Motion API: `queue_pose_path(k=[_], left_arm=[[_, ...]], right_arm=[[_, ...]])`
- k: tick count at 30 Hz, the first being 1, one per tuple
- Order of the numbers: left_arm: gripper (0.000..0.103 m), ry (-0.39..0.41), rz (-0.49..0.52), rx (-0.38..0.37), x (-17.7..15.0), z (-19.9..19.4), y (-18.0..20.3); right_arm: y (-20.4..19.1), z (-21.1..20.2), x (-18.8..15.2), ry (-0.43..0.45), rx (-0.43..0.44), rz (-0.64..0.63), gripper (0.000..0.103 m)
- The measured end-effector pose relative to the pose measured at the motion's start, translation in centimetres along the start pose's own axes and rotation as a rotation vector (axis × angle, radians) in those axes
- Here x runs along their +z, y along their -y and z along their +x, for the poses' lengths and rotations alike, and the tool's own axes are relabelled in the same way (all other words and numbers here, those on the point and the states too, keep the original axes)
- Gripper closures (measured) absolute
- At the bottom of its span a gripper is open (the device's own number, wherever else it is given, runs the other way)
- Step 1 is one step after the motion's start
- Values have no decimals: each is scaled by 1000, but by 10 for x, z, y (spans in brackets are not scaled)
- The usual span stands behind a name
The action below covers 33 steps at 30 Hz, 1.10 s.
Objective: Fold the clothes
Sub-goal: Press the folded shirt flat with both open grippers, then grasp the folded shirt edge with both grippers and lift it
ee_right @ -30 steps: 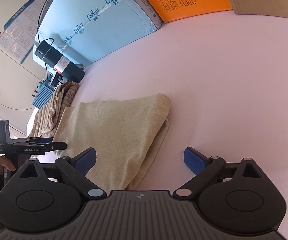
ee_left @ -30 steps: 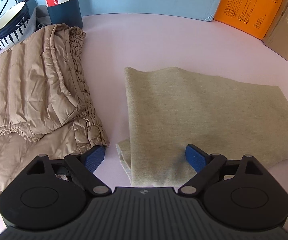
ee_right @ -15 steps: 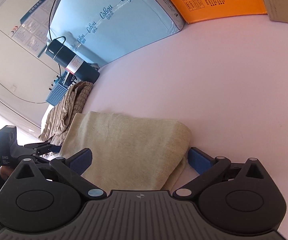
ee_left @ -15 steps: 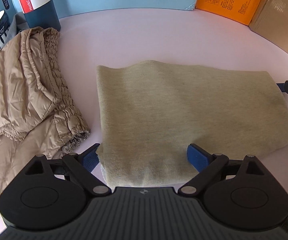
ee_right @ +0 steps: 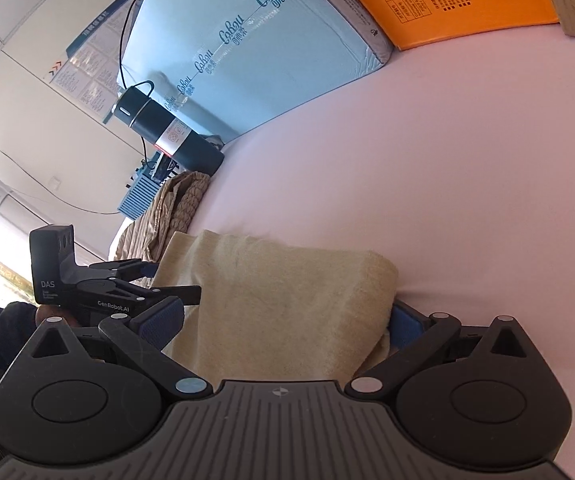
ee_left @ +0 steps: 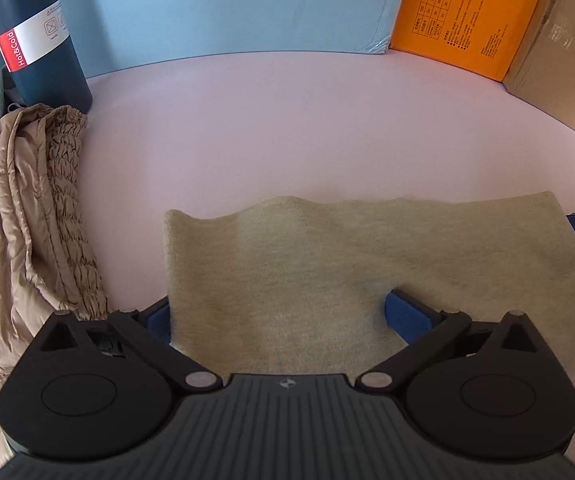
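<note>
1. Pink tabletop [ee_left: 327, 128] carries everything, with a blue box [ee_left: 247, 4] standing behind.
2. Left gripper [ee_left: 279, 316] and right gripper [ee_right: 283, 320] both stand wide, gripping nothing.
3. Each straddles the near edge of the folded beige garment [ee_left: 347, 256], cloth lying between its pads.
4. To fold cleanly, I'd pinch every layer at both ends together and lift evenly.
5. Beside it, left, lies a tan quilted jacket [ee_left: 19, 220].
</note>
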<state>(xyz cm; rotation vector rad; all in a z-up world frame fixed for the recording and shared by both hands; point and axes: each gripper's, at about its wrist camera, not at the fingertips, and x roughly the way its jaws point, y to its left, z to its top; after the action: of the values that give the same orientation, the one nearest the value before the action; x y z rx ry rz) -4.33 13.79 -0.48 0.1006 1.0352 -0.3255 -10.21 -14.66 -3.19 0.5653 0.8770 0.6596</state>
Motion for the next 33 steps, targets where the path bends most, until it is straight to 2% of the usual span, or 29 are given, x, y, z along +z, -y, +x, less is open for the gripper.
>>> queue_pose_path(k=[3, 6, 8, 9, 10, 11, 12, 13, 14, 15, 17, 26, 33], left_arm=[[1, -9, 49, -18, -6, -3, 2], [9, 10, 53, -47, -16, -11, -1], [19, 27, 39, -43, -18, -14, 1], [23, 31, 27, -36, -19, -16, 1], [31, 32, 11, -27, -19, -18, 0], [43, 34, -5, -18, -18, -21, -1], [51, 35, -21, -9, -18, -23, -2], [71, 37, -37, 0, -18, -26, -2], [83, 41, -48, 2, -18, -28, -3], [85, 49, -51, 3, -19, -31, -2], [87, 74, -44, -5, -21, -40, -1], [88, 191, -76, -45, -32, -86, 1], [88, 266, -142, -41, -46, -120, -15]], right_arm=[[1, -2, 0, -31, 33, 22, 0], [-1, -3, -3, -78, 66, 75, 0], [-6, -2, -5, -61, 30, 102, 2], [-9, -1, -6, -47, 0, 114, 8], [-12, 0, -6, -35, -32, 120, 16], [-16, 1, -7, -24, -77, 122, 45], [-16, 3, -8, -25, -115, 128, 90], [-15, 5, -10, -29, -132, 140, 90], [-13, 7, -13, -34, -149, 151, 91], [-13, 6, -16, -21, -153, 163, 91], [-15, 2, -19, 6, -140, 203, 91], [-36, -20, -31, 121, 94, 382, 91], [-66, -26, -20, 150, 175, 376, 91]])
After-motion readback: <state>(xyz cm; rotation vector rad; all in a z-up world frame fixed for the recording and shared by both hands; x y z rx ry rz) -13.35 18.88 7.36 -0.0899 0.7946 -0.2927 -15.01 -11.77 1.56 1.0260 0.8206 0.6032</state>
